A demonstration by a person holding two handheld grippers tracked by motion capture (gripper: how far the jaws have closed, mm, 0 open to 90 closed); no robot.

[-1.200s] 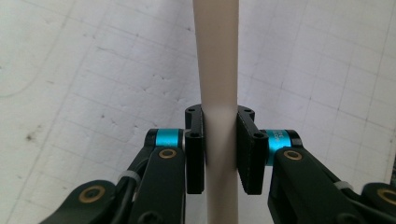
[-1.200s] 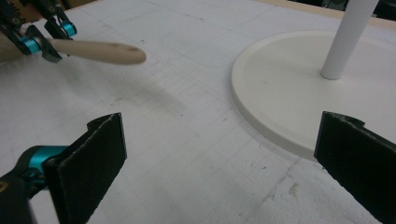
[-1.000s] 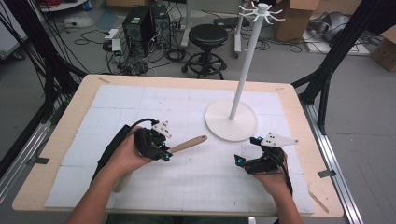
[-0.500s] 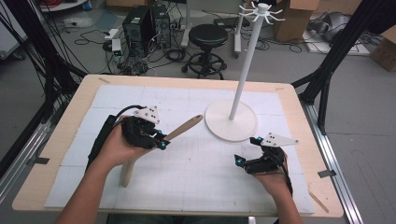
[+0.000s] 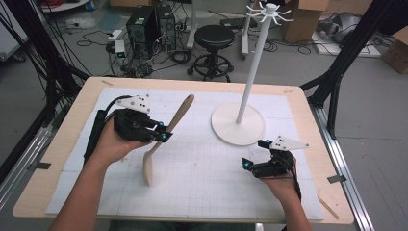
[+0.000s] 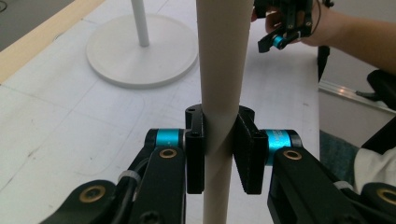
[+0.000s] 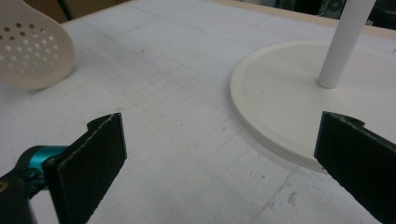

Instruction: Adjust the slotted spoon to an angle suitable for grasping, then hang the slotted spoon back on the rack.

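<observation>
The left gripper [image 5: 163,136] has its two black jaws clamped on the handle of a long beige slotted spoon of smooth plastic or wood [image 5: 166,137], gripping it roughly mid-length. In the left gripper view the handle [image 6: 219,93] runs straight up between the pads, pinched from both sides, so the hold looks firm. In the high view the spoon hangs tilted over the white gridded mat [image 5: 202,192] toward the table's left side, one end rising toward the far edge and the other dipping toward the near edge; whether that lower end touches the mat cannot be told. The right gripper view shows a perforated bowl [image 7: 32,51] sitting low by the mat.

Holding mid-handle probably keeps the spoon balanced and leaves the end of the handle free, which would suit hanging it on the tall white stand with a round base [image 5: 239,123] and a crown of hooks [image 5: 269,10] at the top. That stand rises right of the mat's centre, nearer the far edge, well apart from the spoon.

The right gripper [image 5: 252,154] rests near the table's right near corner, just beside the stand's base, its jaws spread wide and holding nothing. It seems parked there to steady the base or take over the spoon.
</observation>
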